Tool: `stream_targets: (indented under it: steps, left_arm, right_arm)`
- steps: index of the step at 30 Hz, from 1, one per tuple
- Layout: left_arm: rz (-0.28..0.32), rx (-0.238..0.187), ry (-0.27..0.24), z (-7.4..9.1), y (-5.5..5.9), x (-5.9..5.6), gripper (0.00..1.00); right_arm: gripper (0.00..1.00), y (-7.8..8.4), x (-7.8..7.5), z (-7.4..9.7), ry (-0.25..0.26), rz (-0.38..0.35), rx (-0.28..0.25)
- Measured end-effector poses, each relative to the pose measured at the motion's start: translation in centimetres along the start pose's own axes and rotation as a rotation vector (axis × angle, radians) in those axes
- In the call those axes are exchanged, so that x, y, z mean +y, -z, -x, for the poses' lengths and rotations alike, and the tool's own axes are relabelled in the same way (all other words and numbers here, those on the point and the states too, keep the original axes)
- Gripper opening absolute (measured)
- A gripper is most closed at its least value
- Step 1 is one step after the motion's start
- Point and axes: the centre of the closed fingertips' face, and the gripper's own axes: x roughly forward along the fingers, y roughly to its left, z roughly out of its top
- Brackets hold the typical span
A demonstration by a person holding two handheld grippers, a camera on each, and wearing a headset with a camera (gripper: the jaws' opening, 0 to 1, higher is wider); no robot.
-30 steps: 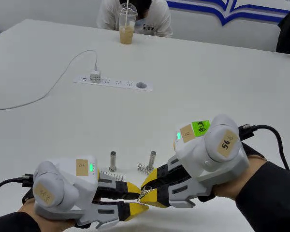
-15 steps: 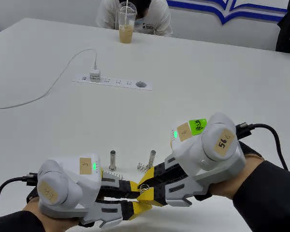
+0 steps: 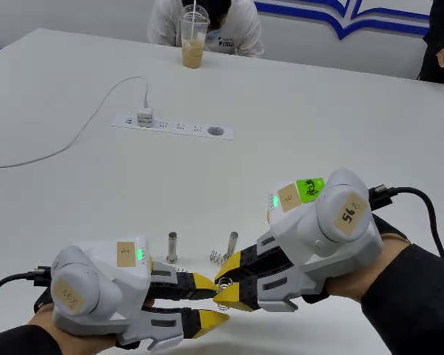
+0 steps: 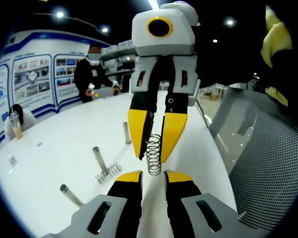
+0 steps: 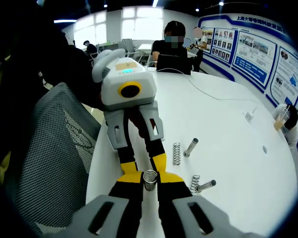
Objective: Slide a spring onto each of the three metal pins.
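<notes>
- While the right gripper (image 3: 223, 282) jaws pinch a spring (image 4: 154, 154) above the surface's near edge, its long axis runs along those jaws, free end toward the left gripper (image 3: 210, 299).
- Left jaws spread, flanking that end.
- A pin (image 3: 172, 246) stands upright just beyond.

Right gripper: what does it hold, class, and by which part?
The right gripper pinches a spring by one end between its yellow jaw tips; the other end juts free toward the open left gripper.
</notes>
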Motion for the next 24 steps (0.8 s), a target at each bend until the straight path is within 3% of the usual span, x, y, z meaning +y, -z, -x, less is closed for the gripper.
stream_targets:
  steps: [24]
  left_arm:
    - [0.062, 0.0, -0.079, 2.3, 0.5, 1.4, 0.34]
  right_arm:
    - [0.12, 1.2, -1.7, 2.1, 0.068, -0.039, -0.004]
